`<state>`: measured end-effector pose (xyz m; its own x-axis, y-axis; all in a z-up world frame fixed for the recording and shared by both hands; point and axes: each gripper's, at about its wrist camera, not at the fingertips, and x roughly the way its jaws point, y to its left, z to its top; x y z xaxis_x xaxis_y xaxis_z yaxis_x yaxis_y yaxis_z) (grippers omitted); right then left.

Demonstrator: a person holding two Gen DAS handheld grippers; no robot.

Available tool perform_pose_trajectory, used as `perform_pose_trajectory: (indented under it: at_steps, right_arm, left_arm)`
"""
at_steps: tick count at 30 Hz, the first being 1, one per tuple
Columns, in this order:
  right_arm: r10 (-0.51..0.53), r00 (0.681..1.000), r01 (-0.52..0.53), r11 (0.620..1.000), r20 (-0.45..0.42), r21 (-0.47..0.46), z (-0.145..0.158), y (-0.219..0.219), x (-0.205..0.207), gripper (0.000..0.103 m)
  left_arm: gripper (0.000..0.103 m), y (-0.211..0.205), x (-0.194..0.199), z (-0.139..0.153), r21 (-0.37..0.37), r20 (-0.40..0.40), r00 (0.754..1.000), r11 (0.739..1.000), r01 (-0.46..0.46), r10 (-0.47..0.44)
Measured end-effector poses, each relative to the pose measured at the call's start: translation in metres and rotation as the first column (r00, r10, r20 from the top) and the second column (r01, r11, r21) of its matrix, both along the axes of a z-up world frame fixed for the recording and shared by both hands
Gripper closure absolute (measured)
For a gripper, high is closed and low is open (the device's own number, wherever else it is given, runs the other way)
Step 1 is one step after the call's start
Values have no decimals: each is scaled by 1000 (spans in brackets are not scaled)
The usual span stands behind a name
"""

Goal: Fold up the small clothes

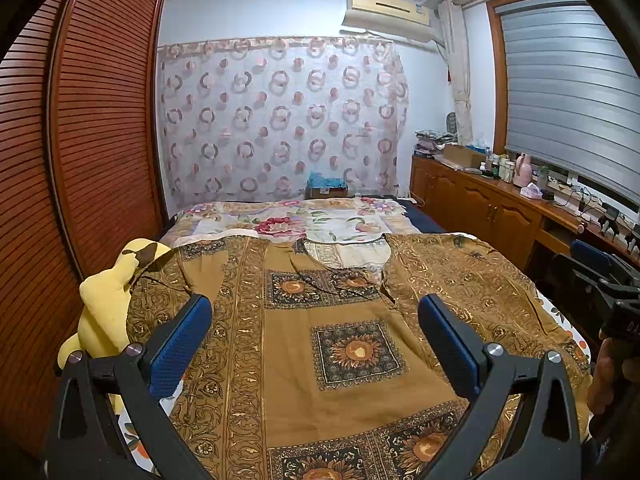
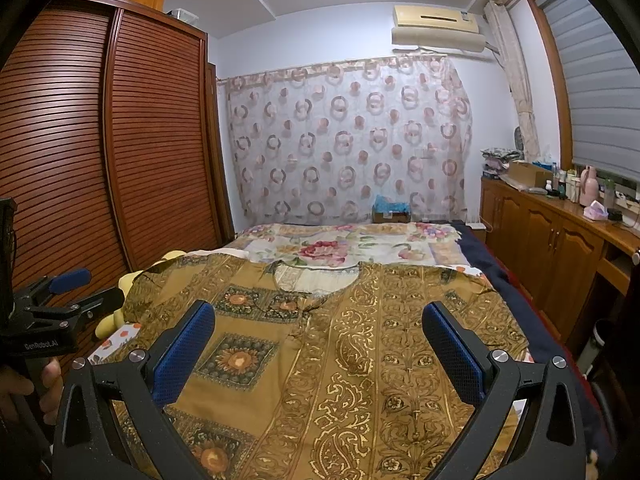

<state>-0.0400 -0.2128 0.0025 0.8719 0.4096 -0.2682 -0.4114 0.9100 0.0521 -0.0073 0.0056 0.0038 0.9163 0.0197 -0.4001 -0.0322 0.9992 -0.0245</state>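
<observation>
On a bed in a small bedroom, we hold both grippers above a brown, gold-patterned top [image 1: 340, 360] spread flat with its neckline toward the far wall. Our left gripper [image 1: 314, 340] hangs over the middle of the garment with its blue-padded fingers wide apart and nothing between them; our right gripper [image 2: 318, 344] does the same over the garment's right half, equally empty. Neither touches the cloth, so by our reading no fold has begun.

A yellow plush toy [image 1: 108, 300] lies at the garment's left edge, touching or just under the left sleeve; we cannot tell which. Should we lift that sleeve, the toy could snag it or be dragged along. The fabric looks thin and loose, and a pinch taken too deep might also catch the floral bedsheet [image 2: 320, 248] beneath, pulling it up with the top. With two layers of cloth lying together, grabbing only the upper one would leave the fold skewed.
</observation>
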Motion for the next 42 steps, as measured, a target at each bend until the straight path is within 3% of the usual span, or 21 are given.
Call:
perform_pose_trajectory:
  at_steps: [42]
  right_arm:
    - [3, 1000, -3, 1000, 2, 0, 0, 1, 1, 0]
  left_arm:
    - [0, -3, -1, 1, 5, 6, 1000, 1000, -9, 8]
